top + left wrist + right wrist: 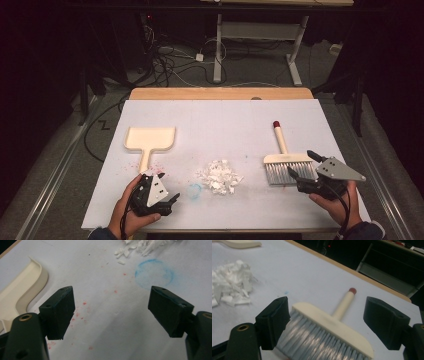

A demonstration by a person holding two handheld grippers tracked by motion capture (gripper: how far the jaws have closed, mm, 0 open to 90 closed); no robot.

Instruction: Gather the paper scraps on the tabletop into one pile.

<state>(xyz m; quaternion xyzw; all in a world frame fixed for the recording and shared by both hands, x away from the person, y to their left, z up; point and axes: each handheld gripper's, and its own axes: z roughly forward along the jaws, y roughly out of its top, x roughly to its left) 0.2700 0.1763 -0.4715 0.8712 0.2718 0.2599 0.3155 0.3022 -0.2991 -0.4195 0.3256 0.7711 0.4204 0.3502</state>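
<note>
Dark floor strewn with cables and the legs of another desk lie behind a wooden table [220,93] covered by a white sheet [225,125]. On the sheet, largest first: a cream plastic dustpan [149,139] at the left with its handle toward the person, a cream hand brush with grey bristles and a red-tipped handle [286,161] at the right, and between them a small heap of shredded white paper [219,176].

The right gripper [301,164] sits at the brush's bristle end, jaws wide apart with nothing pinched; in the right gripper view the brush head [329,332] lies between them. A good grasp probably means going past the bristles to the stiff head or the handle, since pinching bristles would leave the brush floppy for sweeping.

The left gripper [170,201] rests just below the dustpan handle, jaws likewise spread over bare sheet, ready for that handle.

Hard to make out: the brush is motion-blurred in the right gripper view, and its near bristle tips are cut off. The dustpan is clipped at the edge of the left gripper view. Faint red specks and a blue ring [154,273] stain the sheet.
</note>
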